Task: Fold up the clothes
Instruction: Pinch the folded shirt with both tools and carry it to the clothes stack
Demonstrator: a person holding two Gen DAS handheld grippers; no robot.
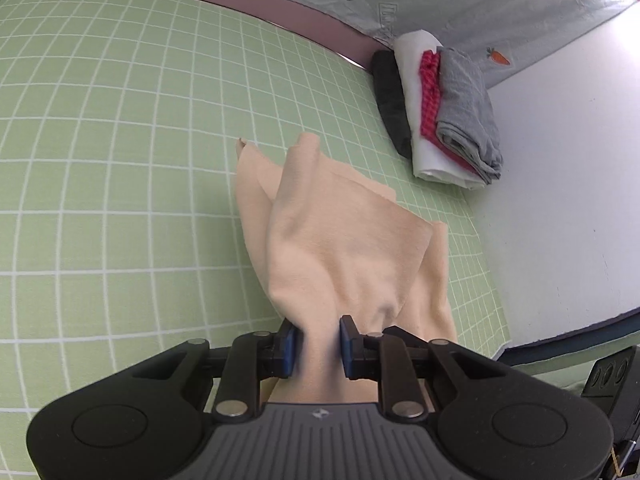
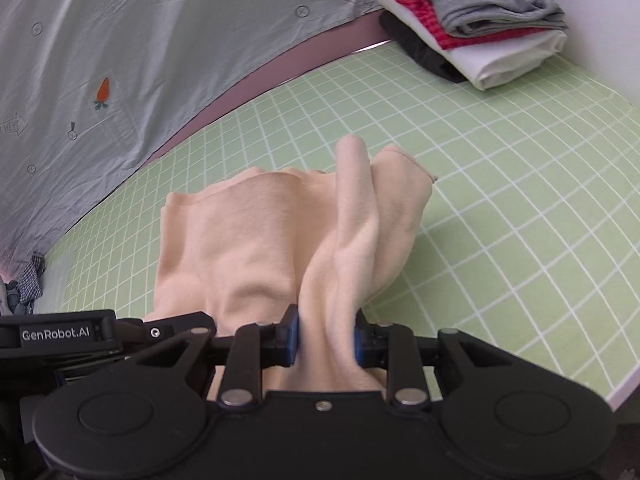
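Green checked sheeting covered the bed, which ran up to a grey curtain printed with carrots on one side and a white wall on the other. Against that far edge sat a stack of folded clothes: a dark piece lowest, then white, red and grey on top. Nearer the cameras, a peach garment was raised off the bed at its near end, its far end trailing down onto the checks in loose, doubled layers. Both grippers held it. The left gripper had its blue-padded fingers pinching a bunched hem of the cloth, and the right gripper had its fingers clamped on another gathered fold, the left tool's black body showing just beside it.

Whether the cloth was being lifted to spread it or carried over into a fold could not be settled from these views. Either way, doing it well seemingly meant keeping both pinches firm, holding the two grips level and drawn apart so the edge between them ran taut, and letting the hanging part settle flat without creases.
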